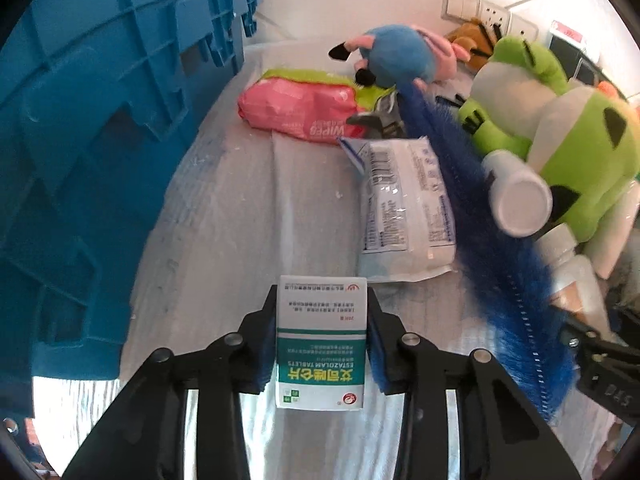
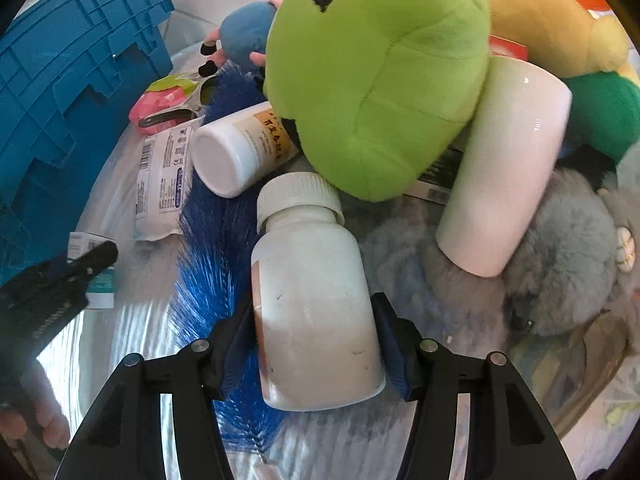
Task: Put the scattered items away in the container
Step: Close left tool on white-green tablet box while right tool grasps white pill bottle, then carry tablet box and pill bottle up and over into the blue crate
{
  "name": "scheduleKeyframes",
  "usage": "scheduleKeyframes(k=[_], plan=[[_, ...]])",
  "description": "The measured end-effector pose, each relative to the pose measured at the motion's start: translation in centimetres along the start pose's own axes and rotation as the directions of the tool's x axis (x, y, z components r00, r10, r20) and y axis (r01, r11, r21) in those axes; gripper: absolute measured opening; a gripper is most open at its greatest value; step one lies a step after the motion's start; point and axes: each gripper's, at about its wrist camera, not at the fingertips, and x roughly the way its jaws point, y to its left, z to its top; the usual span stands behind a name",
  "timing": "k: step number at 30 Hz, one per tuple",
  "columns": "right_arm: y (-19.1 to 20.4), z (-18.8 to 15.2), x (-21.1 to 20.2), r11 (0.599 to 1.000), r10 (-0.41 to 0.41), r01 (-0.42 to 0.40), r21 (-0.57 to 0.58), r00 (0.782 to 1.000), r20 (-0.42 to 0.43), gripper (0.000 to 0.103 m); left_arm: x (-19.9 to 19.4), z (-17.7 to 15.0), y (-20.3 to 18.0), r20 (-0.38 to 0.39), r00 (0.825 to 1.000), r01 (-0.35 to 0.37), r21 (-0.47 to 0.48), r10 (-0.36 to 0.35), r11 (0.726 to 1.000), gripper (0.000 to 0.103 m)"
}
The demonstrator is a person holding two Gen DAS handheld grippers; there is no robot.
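A white and teal tablet box (image 1: 322, 340) stands between the pads of my left gripper (image 1: 323, 300), which is shut on it just above the white table cover. The blue plastic crate (image 1: 100, 120) rises close on the left. In the right wrist view, my right gripper (image 2: 314, 320) is shut on a white screw-cap bottle (image 2: 316, 264) lying over a blue bristle brush (image 2: 216, 248). The left gripper (image 2: 60, 276) with its box (image 2: 100, 284) shows at the left edge there, below the crate (image 2: 60, 80).
Ahead lie a pink wipes pack (image 1: 300, 108), a white sealed packet (image 1: 404, 208), a blue plush (image 1: 396, 56) and a green plush (image 2: 380, 80). A labelled white bottle (image 2: 236, 148), a white tube (image 2: 508, 168) and a grey furry toy (image 2: 560, 260) crowd the right.
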Motion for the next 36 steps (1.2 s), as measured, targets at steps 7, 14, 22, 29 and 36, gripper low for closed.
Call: scheduleKeyframes(k=[7,14,22,29,36], plan=[[-0.1,-0.7,-1.8,1.000,-0.011,0.012,-0.005,1.000,0.024,0.053,-1.7,-0.5,-1.2,0.010,0.999,0.037,0.024,-0.037,0.999,0.037],[-0.1,-1.3,-5.0,1.000,-0.011,0.012,-0.007,0.996,0.084,0.052,-4.7,-1.1,-2.5,0.053,0.996,0.065,0.053,-0.067,0.996,0.037],[0.1,-2.4,-9.3,1.000,-0.006,0.007,-0.008,0.988,0.155,0.052,-8.9,-1.1,-3.7,0.123,0.988,0.080,0.080,-0.089,0.994,0.037],[1.5,-1.6,-14.0,0.999,0.026,-0.013,-0.050,0.968,0.251,0.052,-13.8,-0.4,-4.6,0.209,0.973,0.077,0.094,-0.095,0.993,0.037],[4.1,0.3,-20.2,0.988,0.090,-0.037,-0.149,0.925,0.369,0.052,-19.4,0.7,-3.9,0.323,0.944,0.051,0.066,-0.069,0.997,0.037]])
